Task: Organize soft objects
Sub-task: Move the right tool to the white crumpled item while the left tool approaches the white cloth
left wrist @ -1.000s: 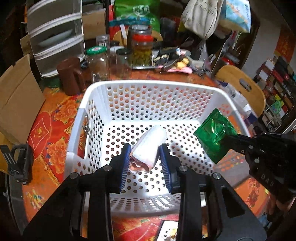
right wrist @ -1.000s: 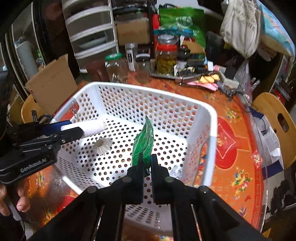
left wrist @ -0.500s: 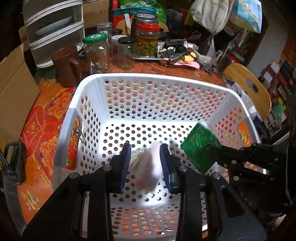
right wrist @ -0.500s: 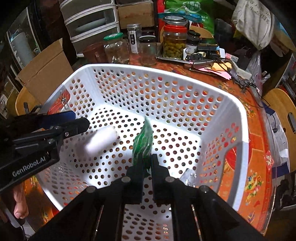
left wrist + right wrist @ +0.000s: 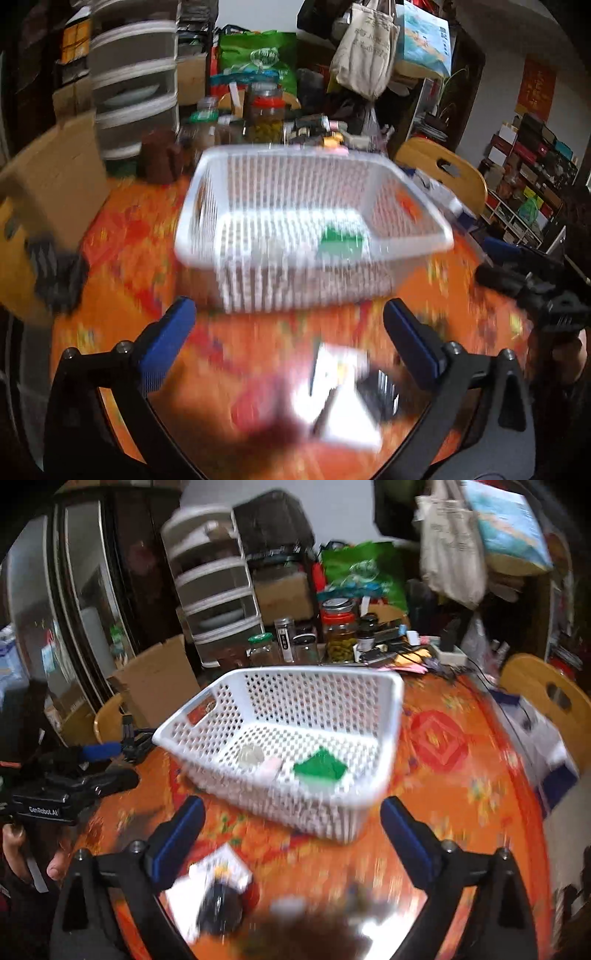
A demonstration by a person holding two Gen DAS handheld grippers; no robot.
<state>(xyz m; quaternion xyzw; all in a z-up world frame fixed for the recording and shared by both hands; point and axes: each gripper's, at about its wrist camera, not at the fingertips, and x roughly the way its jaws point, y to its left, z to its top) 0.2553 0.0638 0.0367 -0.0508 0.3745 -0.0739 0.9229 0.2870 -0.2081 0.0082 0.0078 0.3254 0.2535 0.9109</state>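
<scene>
both grippers, left (image 5: 284,325) and right (image 5: 291,818), now clear of the basket (image 5: 391,716) over the desk, jaws opening empty; packet (image 5: 319,766) and roll (image 5: 271,766) released inside, so both are stowed.

- I see a basket (image 5: 391,738) standing on the table (image 5: 461,812), towards its far edge.
- Inside the basket, a packet (image 5: 320,767) lies on the floor near the right wall; a small roll (image 5: 271,768) lies just left of it, and another small item (image 5: 250,754) further left.
- Behind the basket, jars (image 5: 338,635) line the table's far edge.
- A drawer unit (image 5: 218,602) stands behind the jars, to the left.
- A card (image 5: 218,871) lies at the table's near edge.
- A chair (image 5: 546,694) stands off the right edge.
</scene>
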